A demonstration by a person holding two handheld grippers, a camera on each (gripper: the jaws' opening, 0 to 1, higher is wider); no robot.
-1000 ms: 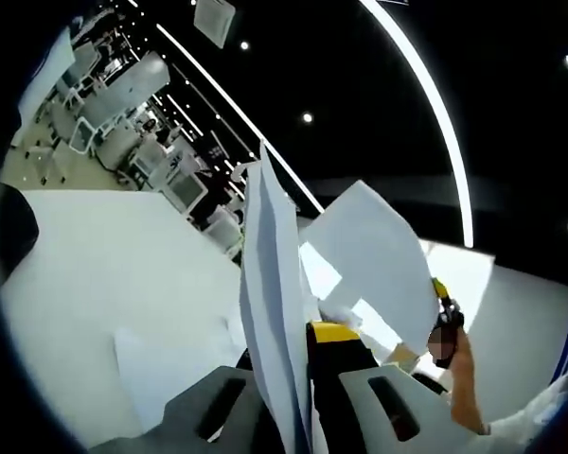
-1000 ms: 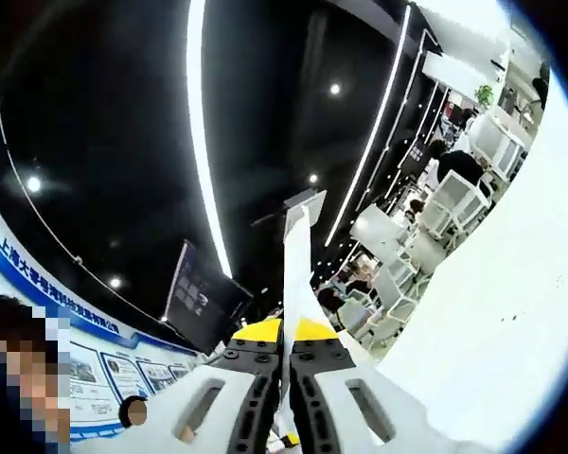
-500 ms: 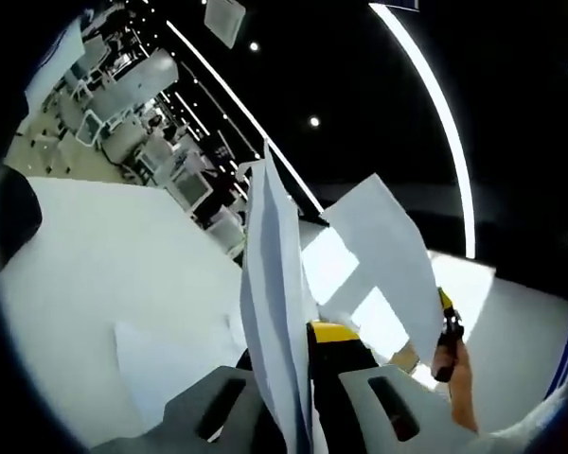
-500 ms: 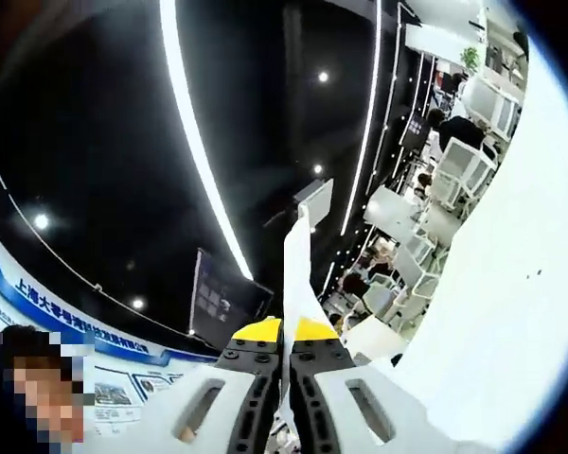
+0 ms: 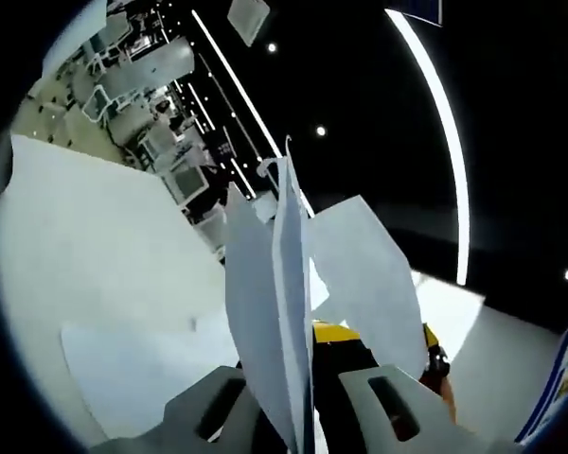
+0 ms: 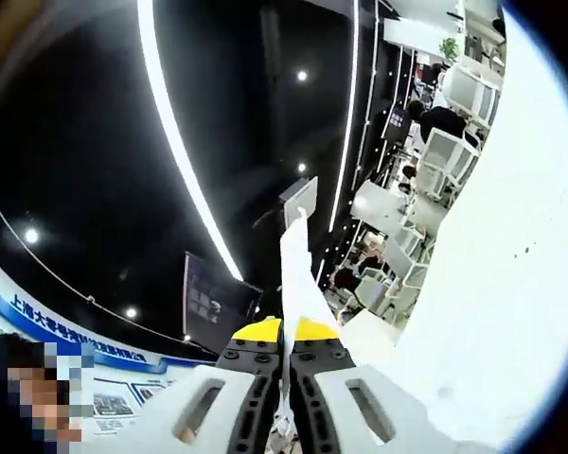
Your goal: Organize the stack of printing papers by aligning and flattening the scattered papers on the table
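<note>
Papers (image 5: pixel 275 312) tilted more upright; both claws (image 5: pixel 308 416) (image 6: pixel 286 378) clamp sheets.

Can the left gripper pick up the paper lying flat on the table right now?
Probably not yet. The left gripper is already shut on a bunch of upright papers, so its jaws are full. The flat sheet lies free on the white table.

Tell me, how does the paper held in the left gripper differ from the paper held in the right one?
The left gripper clamps several sheets that fan apart, broad faces showing; the right gripper clamps papers seen edge-on as one thin strip. The left bundle spreads wide and a far sheet angles off; the right one stays narrow and straight. Both are white, held upright off the table between shut jaws.
</note>
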